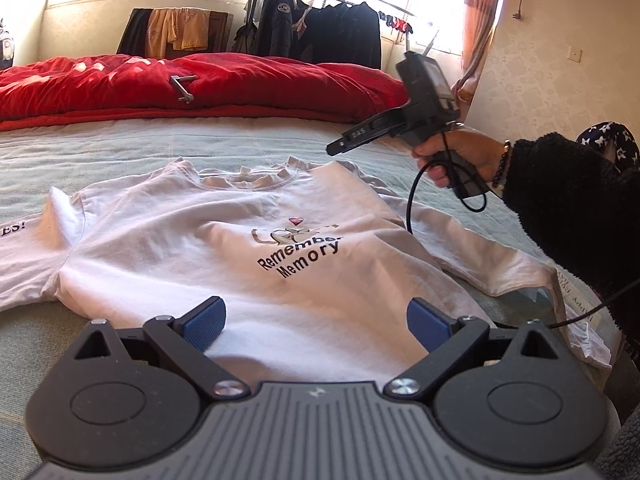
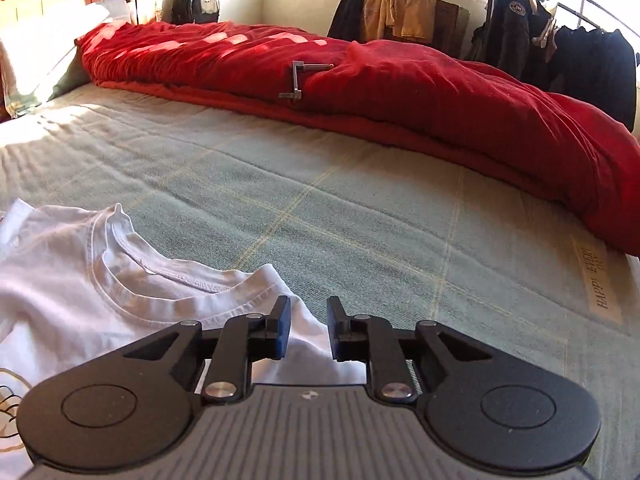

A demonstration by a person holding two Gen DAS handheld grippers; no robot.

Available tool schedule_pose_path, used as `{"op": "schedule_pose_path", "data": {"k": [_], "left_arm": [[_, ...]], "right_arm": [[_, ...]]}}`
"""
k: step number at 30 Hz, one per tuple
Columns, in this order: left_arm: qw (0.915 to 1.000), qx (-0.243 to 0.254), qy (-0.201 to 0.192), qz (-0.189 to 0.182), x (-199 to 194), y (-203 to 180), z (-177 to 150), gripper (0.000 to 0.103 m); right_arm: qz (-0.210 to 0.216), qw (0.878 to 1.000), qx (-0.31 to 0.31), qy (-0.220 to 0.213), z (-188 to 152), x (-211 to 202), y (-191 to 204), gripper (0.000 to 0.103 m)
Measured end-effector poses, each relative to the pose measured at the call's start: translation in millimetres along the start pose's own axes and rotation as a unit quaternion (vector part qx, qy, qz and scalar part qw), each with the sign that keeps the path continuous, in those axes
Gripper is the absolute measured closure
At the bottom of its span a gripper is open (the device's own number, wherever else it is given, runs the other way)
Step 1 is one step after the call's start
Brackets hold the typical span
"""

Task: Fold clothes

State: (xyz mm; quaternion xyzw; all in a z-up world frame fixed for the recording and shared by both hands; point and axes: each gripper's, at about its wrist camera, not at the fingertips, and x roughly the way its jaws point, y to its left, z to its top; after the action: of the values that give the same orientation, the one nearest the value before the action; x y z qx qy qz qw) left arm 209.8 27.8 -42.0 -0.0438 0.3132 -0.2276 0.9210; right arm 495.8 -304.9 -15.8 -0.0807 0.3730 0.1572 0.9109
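A white T-shirt (image 1: 240,248) with a "Remember Memory" print lies face up and spread out on the green bedcover (image 1: 120,140). My left gripper (image 1: 316,312) hovers over the shirt's lower part, open wide, with nothing between its blue pads. A hand (image 1: 460,152) in a black fleece sleeve holds my right gripper (image 1: 340,144) in the air above the shirt's right shoulder. In the right wrist view the right gripper (image 2: 308,320) stands open by a narrow gap, clear of the cloth. The shirt (image 2: 60,288) and its collar (image 2: 160,280) lie just below and to the left.
A red quilt (image 2: 400,80) is bunched along the far side of the bed, with a small metal bracket (image 2: 298,80) on it. Behind it stand a clothes rack with dark jackets (image 1: 320,28) and a backpack (image 2: 192,0). A black cable (image 1: 412,200) hangs from the right gripper over the shirt's sleeve.
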Motion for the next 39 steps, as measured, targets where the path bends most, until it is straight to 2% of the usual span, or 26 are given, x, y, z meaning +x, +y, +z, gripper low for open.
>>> {"op": "schedule_pose_path", "data": {"k": [2,4,6,9,13,15,19,26,29,30,31,33,34,39], "left_arm": [[1.0,-0.001,-0.001,0.003,0,-3,0,0.006],[1.0,-0.001,0.0,0.001,-1,-7,-1,0.006],[1.0,0.002,0.001,-0.001,-3,-12,-3,0.006],[1.0,0.006,0.003,0.0,-7,-18,-4,0.006],[0.9999,0.008,0.005,0.007,-13,-24,-5,0.006],[0.9999,0.008,0.006,0.012,-15,-27,-6,0.006],[0.9998,0.008,0.006,0.017,-19,-33,-6,0.006],[0.9998,0.019,0.008,0.005,-26,-46,-8,0.006],[0.9997,0.023,0.007,0.006,-28,-50,-9,0.006],[0.9997,0.022,0.007,0.006,-28,-51,-9,0.006],[0.9997,0.022,0.007,0.006,-28,-51,-9,0.006],[0.9997,0.022,0.008,0.006,-28,-51,-9,0.006],[0.9997,0.022,0.009,0.006,-27,-51,-10,0.006],[0.9997,0.022,0.011,0.008,-26,-50,-10,0.006]], "right_arm": [[0.012,1.0,0.021,0.005,-8,-23,-16,0.067],[0.032,0.998,0.045,0.022,-25,-40,-35,0.052],[0.046,0.995,0.073,0.044,-54,-53,-54,0.051],[0.028,0.993,0.088,0.07,-103,-67,-70,0.051],[0.031,0.987,0.148,0.058,-158,-93,-80,0.051],[0.024,0.986,0.159,0.047,-175,-107,-73,0.051],[0.017,0.988,0.149,0.039,-194,-125,-48,0.051],[0.01,0.991,0.121,0.047,-199,-136,-25,0.052],[0.014,0.991,0.124,0.051,-200,-138,-24,0.058],[0.016,0.991,0.123,0.053,-200,-138,-24,0.07],[0.024,0.991,0.119,0.053,-200,-139,-22,0.087],[0.021,0.993,0.107,0.052,-197,-142,-16,0.099],[0.01,0.994,0.098,0.051,-194,-143,-15,0.102],[-0.075,0.995,0.045,0.049,-179,-144,-21,0.102]]}}
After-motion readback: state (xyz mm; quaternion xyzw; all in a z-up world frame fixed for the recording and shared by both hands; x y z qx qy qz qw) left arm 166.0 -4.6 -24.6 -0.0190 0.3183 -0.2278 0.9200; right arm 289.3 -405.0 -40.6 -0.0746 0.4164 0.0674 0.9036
